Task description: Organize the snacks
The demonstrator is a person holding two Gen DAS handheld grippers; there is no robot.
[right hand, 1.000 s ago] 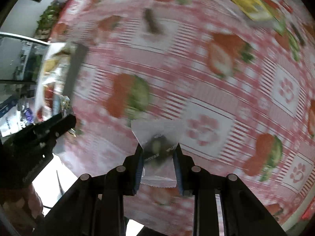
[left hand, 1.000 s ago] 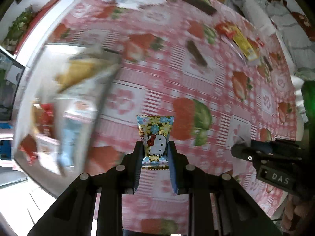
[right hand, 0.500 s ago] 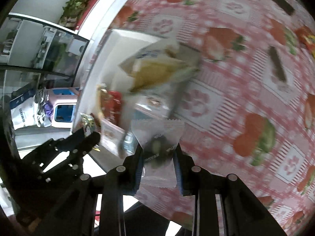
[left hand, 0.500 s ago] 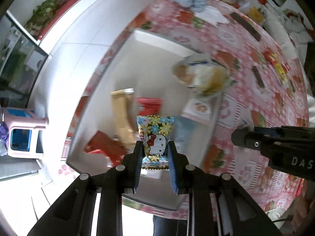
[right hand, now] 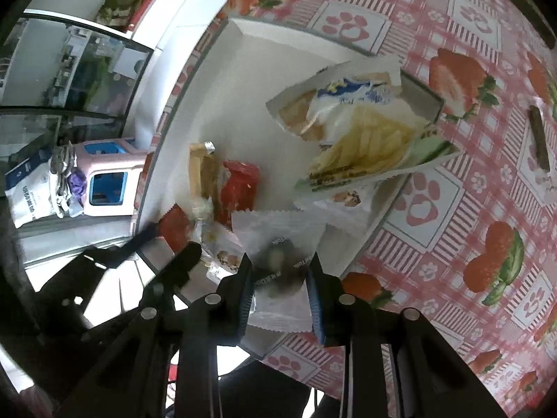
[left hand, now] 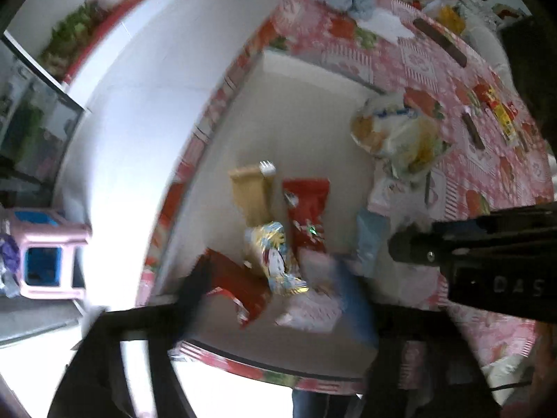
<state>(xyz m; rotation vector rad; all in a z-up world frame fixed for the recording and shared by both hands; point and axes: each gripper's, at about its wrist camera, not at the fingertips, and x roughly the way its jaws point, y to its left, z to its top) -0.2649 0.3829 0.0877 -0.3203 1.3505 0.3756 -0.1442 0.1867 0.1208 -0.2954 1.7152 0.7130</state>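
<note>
- Surface (right hand: 452,188), under a pink strawberry-print cloth, extends ahead and right of both tools.
- White tray (right hand: 278,38), holding snacks, lies directly ahead of both tools.
- Large bread bag (right hand: 355,118) leans on the tray's right wall, beyond the right tool.
- Right tool (right hand: 278,292): clamped on a white cookie packet (right hand: 278,240) over the tray's near edge.
- Left tool (left hand: 275,299): spread wide, blurred; the Hello Kitty packet (left hand: 275,257) sits between its fingers, contact unclear.

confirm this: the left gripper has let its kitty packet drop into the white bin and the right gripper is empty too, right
Not quite. The left gripper is open, and the kitty packet lies in the white bin. But the right wrist view shows the right gripper shut on a clear packet.
</note>
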